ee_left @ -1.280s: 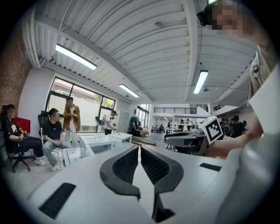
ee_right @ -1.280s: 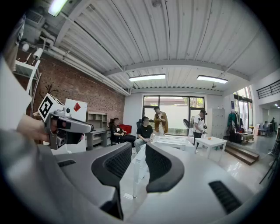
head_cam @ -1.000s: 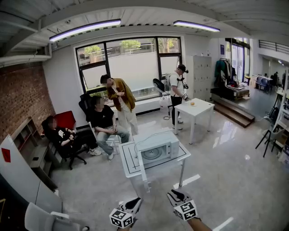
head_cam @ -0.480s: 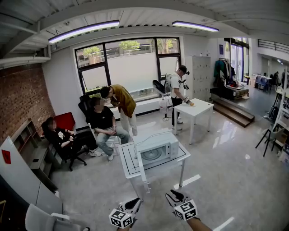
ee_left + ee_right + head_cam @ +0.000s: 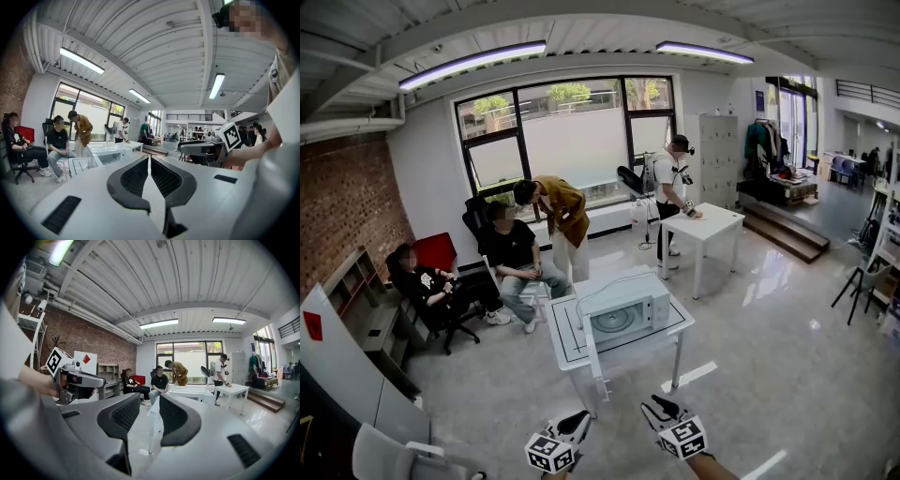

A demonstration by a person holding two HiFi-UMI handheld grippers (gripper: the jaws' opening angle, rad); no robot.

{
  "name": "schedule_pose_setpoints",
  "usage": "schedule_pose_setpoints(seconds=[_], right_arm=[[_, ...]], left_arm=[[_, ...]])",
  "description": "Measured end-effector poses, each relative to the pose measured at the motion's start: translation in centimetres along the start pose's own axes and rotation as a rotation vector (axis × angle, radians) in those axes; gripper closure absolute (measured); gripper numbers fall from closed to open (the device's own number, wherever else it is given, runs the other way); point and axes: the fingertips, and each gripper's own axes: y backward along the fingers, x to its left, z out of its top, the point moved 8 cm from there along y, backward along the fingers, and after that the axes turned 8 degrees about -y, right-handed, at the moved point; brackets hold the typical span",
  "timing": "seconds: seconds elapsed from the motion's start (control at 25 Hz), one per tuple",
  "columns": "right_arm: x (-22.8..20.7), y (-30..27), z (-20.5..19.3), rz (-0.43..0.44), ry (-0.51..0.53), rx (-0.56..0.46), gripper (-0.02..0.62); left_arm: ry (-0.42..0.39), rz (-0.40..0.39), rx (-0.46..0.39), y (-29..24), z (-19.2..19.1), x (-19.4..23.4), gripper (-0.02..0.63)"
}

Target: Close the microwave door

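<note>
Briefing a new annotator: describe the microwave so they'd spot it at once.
Below the big window, two white tables stand on the grey floor; take the nearer table, black line round its top. The microwave is the white box on it, a round plate showing in its front; the far table carries no box.

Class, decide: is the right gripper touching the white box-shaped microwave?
Apart. The head view shows open grey floor between the right gripper and the white box-shaped microwave on its table.
</note>
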Motion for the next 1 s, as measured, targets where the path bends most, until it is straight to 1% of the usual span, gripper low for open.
schedule_pose_setpoints(seconds=[0.2,0.44,0.72,1.0], right_arm=[[-0.5,-0.3,-0.4,0.004,0.003,0.001,0.479],[-0.9,-2.0,-0.7,0.000,-0.025,0.009,0.479],[-0.9,-6.9,-0.1,-0.029,-0.055,0.006,0.479],[-1.0,-11.9,0.4,-0.061,-0.060,0.020,0.479]], left_arm=[[0.002,0.004,-0.007,-0.7,-0.4,0.3,0.600],[0.006,-0.011,0.013,-2.0,-0.9,2.5,0.600],[0.014,-0.061,0.039,-4.5,-1.7,7.5,0.600],[0.020,-0.118,0.060,-7.2,-2.4,12.5,0.600]])
